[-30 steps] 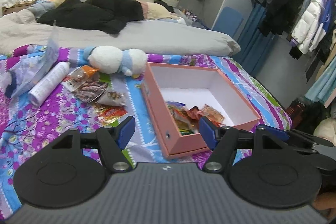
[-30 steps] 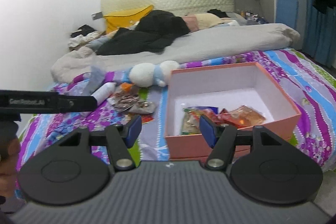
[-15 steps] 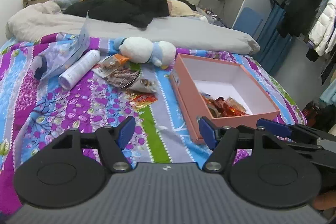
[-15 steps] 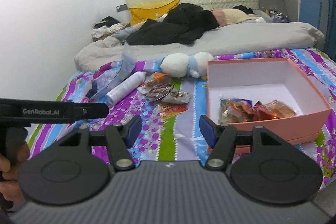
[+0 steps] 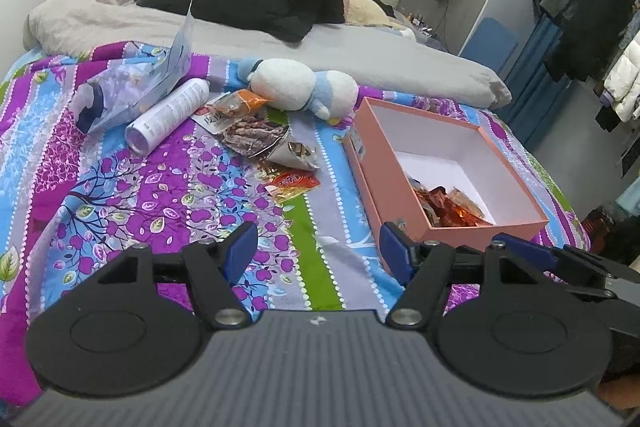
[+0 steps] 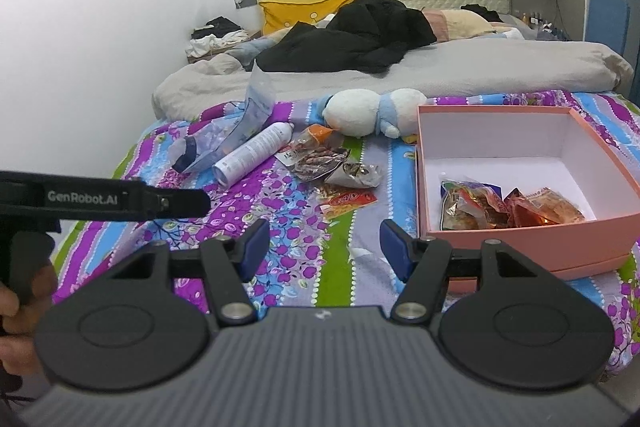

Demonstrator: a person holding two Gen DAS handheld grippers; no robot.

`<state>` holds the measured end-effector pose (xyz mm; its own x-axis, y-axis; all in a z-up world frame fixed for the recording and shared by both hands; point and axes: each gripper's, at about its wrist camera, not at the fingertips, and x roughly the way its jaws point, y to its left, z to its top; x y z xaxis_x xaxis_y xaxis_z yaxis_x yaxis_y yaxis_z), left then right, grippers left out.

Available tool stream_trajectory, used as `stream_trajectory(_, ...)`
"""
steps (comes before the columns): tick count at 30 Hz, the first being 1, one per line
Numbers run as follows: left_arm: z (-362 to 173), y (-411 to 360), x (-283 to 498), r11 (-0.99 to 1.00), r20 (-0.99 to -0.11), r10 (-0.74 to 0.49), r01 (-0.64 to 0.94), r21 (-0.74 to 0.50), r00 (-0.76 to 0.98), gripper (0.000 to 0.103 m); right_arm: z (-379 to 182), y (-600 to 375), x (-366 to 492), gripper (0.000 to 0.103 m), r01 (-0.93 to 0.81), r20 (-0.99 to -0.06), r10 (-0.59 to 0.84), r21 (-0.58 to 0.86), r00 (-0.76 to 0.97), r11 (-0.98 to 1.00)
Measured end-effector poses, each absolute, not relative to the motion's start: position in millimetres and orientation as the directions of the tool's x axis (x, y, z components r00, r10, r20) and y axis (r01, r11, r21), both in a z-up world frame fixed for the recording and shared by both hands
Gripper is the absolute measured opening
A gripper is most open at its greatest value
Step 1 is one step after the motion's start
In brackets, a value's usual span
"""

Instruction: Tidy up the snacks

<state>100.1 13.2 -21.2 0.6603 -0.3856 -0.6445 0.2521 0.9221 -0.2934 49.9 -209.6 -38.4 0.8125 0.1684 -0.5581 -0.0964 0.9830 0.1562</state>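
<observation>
While both pairs of jaws stand spread with nothing between them, the loose snacks lie left of the pink box (image 5: 404, 187) on the bed's patterned cover (image 5: 120, 187).

Farthest left of the box lies a clear pouch (image 5: 120, 95), then a white spray can (image 5: 168, 115), neither of them a snack by the look of it. Closer in sits the cluster that matters: a big jerky packet (image 5: 252, 135), a small crumpled silver packet (image 5: 294, 153) and a red sachet (image 5: 292, 183), the nearest of them to the box. A plush toy (image 5: 300, 89) lies just behind them. Inside the box, several orange-red packets (image 6: 508, 207) are piled at its near end.

The left gripper (image 5: 314, 247) hovers short of the sachet; the right gripper (image 6: 322, 247) hangs beside it, nearer the box's front.

Risks, I'd judge: the sachet is flat on soft bedding, so the jaws could pinch fabric or slide it; overlapping packets may drag along.

Compared with a second ago, both views have swung away from the box toward the loose packets, jaw spread unchanged.
</observation>
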Motion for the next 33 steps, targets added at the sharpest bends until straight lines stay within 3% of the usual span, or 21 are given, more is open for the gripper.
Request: stream_trajectory(33, -118.2, 36.3, 271.4, 0.948, -0.775, -0.315, 0.15, -0.279, 0.548, 0.076, -98.5, -190.3, 188.7, 0.063, -0.135, -0.649, 0.171, 0.105, 0.741, 0.985)
